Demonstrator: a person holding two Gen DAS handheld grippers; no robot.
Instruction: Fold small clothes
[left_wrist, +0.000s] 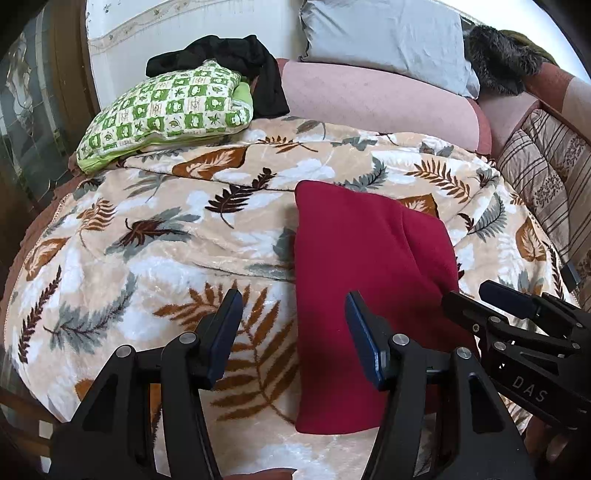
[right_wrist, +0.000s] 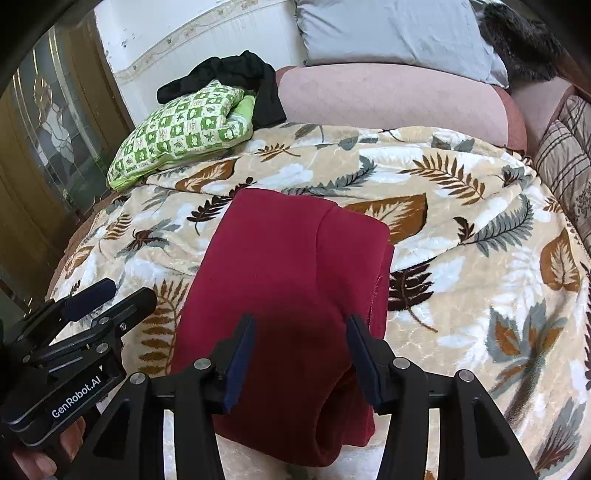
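Observation:
A dark red garment (left_wrist: 362, 273) lies folded in a long rectangle on the leaf-patterned blanket (left_wrist: 155, 258). My left gripper (left_wrist: 293, 314) is open and empty, hovering over the garment's left edge near its front end. My right gripper (right_wrist: 301, 336) is open and empty, above the near end of the red garment (right_wrist: 295, 288). The right gripper also shows in the left wrist view (left_wrist: 476, 291), at the garment's right side. The left gripper shows in the right wrist view (right_wrist: 110, 295), left of the garment.
A green checked pillow (left_wrist: 166, 110) with a black garment (left_wrist: 236, 62) draped behind it lies at the back left. A pink bolster (left_wrist: 376, 99), a grey pillow (left_wrist: 388, 40) and a dark furry item (left_wrist: 498, 59) lie along the back. Striped cushions (left_wrist: 546, 173) line the right.

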